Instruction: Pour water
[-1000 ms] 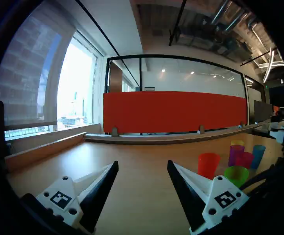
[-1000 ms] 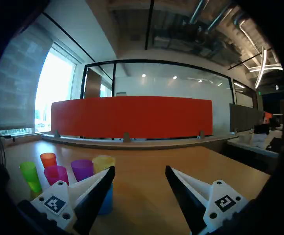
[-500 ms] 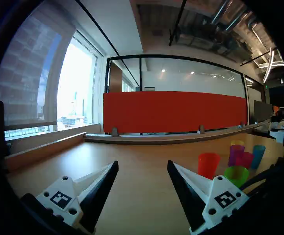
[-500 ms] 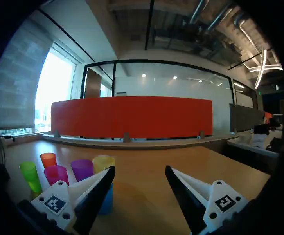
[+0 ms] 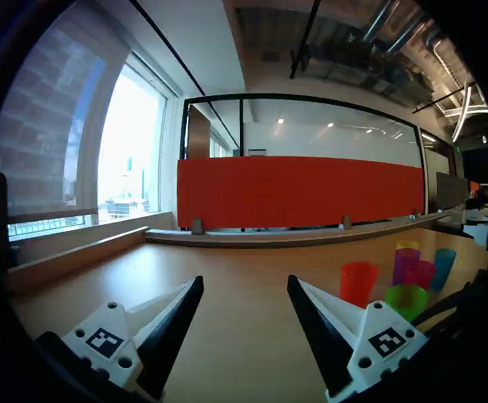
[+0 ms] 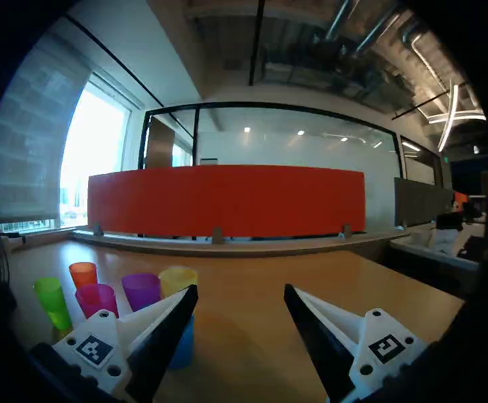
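Note:
Several plastic cups stand grouped on a wooden table (image 5: pixel 244 269). In the left gripper view they are at the right: an orange cup (image 5: pixel 358 282), a green cup (image 5: pixel 405 299), a purple cup (image 5: pixel 405 262), a magenta cup (image 5: pixel 420 274), a blue cup (image 5: pixel 443 266) and a yellow cup (image 5: pixel 407 244). My left gripper (image 5: pixel 244 282) is open and holds nothing, left of the cups. In the right gripper view the cups are at the left: green cup (image 6: pixel 52 302), orange cup (image 6: pixel 83 273), magenta cup (image 6: pixel 96 299), purple cup (image 6: pixel 141 290), yellow cup (image 6: pixel 177 279), blue cup (image 6: pixel 183 344). My right gripper (image 6: pixel 240 290) is open, with its left finger in front of the blue cup.
A red partition panel (image 5: pixel 298 191) runs along the table's far edge, with a glass wall behind it. Large windows (image 5: pixel 126 154) are on the left. More desks (image 6: pixel 439 245) stand at the far right.

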